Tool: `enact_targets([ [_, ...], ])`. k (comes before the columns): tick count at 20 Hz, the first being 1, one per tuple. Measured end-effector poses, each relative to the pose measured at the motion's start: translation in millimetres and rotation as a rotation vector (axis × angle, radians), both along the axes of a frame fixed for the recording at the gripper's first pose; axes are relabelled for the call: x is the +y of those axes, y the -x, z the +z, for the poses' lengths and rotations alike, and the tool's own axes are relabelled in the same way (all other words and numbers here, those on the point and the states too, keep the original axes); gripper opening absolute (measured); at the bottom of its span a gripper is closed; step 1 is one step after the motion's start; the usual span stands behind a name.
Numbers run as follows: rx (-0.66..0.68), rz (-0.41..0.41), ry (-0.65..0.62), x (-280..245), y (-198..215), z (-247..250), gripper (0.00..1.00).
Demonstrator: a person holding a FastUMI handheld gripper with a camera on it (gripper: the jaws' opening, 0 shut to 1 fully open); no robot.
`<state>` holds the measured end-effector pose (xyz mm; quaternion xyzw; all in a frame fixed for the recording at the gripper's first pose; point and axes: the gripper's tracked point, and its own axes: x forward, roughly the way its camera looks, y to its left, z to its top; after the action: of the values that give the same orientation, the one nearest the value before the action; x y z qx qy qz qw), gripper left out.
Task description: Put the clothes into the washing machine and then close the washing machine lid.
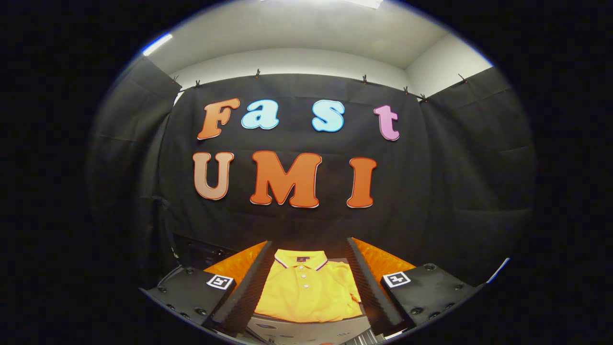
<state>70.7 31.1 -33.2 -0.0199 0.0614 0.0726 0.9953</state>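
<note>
Gripper [306,287] fingers spread wide, empty, framing a folded yellow cotton polo shirt [311,292] lying flat on a grey surface [306,330] between and below them, collar pointing away.

No word or number can be read. A square black-and-white coded marker [220,281] and a second coded marker [397,279] sit on the gripper [310,242], one at each finger's base. The fingers stand wide apart. The small dark collar tag [300,259] of the folded yellow polo shirt [311,294] between them is too small to read.
</note>
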Motion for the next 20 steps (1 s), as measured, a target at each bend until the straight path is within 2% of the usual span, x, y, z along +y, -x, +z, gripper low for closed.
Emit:
enact_targets([
  [4,0.14,0.03,0.045,14,-39,-44,0.98],
  [6,0.256,0.03,0.072,15,-55,-83,0.98],
  [9,0.361,0.017,0.096,13,-75,-123,0.98],
  [15,0.556,-0.002,0.126,9,-92,-202,0.98],
  [20,0.617,-0.022,0.071,5,-100,-228,0.98],
])
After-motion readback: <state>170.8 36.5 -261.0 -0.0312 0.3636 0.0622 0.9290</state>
